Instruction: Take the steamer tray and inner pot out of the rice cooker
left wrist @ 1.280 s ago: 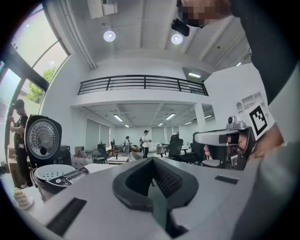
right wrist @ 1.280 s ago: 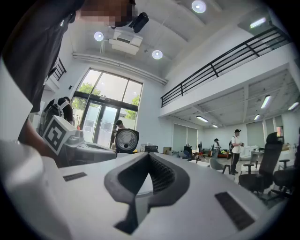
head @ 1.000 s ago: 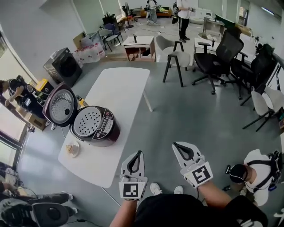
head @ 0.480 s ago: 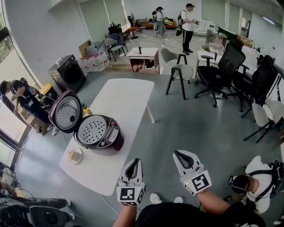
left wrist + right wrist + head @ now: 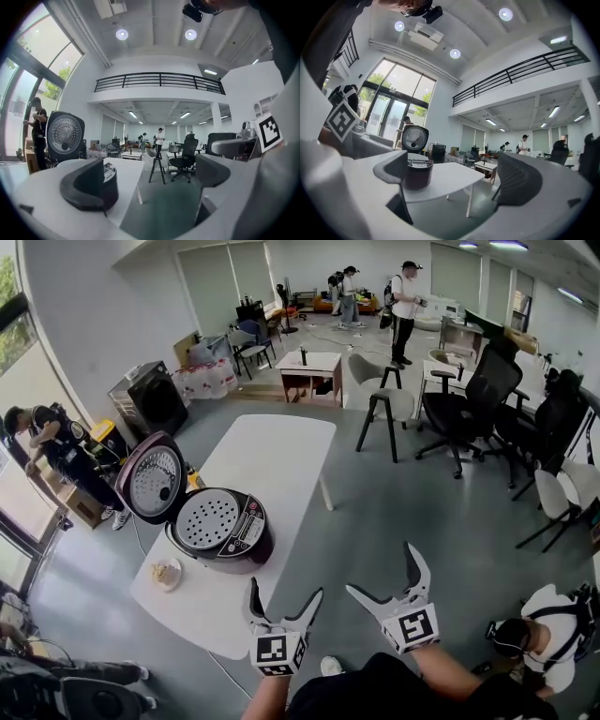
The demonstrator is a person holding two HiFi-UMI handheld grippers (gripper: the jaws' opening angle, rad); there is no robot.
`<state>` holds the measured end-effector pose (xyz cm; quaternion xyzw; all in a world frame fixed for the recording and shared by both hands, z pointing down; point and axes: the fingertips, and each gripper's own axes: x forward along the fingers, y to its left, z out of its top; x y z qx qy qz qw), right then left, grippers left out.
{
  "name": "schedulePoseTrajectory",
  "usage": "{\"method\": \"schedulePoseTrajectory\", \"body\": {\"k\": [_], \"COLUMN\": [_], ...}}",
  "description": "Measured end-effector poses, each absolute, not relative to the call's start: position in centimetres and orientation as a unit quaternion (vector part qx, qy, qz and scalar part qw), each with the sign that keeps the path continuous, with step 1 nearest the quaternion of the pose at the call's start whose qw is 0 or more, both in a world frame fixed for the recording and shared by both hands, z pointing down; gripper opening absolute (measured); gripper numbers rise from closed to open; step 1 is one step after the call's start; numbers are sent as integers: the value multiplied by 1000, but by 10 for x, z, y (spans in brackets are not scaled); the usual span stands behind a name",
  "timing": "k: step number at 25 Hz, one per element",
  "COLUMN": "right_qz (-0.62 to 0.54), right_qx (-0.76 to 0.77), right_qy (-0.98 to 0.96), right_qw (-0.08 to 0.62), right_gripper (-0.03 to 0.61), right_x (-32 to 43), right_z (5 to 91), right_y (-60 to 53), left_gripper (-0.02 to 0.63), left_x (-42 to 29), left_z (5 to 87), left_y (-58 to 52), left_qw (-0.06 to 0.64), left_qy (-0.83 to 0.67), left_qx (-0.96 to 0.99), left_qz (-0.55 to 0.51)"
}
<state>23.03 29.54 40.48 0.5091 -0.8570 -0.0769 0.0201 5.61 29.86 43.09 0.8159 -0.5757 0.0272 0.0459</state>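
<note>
I am holding the fingers (image 5: 84,185) of my left gripper (image 5: 286,604) spread wide. They have just been opening, and nothing is sitting between them. I am holding the fingers (image 5: 520,180) of my right gripper (image 5: 382,573) about as wide. They too have just been opening, and nothing is sitting between them either.

Both grippers are pointing roughly level toward the rice cooker (image 5: 223,532) and are hovering well apart from it, on my side of it. The left gripper is the nearer of the two to the cooker. The right gripper is hanging farther out to the cooker's right, over the floor (image 5: 403,493). In the left gripper view the rice cooker is showing partly behind the left-hand finger. In the right gripper view it is showing just past the left-hand finger.

The rice cooker is standing on the white desk (image 5: 272,451), toward the desk's near end. Its lid (image 5: 153,479) is standing open, tilted up and back on the cooker's left side. The steamer tray (image 5: 206,519), a perforated disc, is sitting in the cooker's mouth. I cannot see the inner pot, because the tray is covering the mouth.

A small dish (image 5: 167,573) is resting on the desk just beside the cooker, on its near-left side. Beyond the rice cooker, a stool (image 5: 384,401) and black office chairs (image 5: 469,395) are standing on the floor. Several persons (image 5: 405,296) are standing farther back.
</note>
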Motion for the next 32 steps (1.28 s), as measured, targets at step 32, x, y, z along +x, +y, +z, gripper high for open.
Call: {"method": "schedulePoseTrajectory", "body": {"k": [32], "right_qz": [-67], "right_qx": [318], "right_qy": [-946], "right_qw": [3], "right_gripper": [592], "right_x": [166], "right_z": [402], "right_y": [61], "left_gripper": [546], "left_x": [-13], "left_z": [420], "left_y": [167], "left_qw": [53], "left_qy": [-763], "left_qx": [644], "left_qz": [22]}}
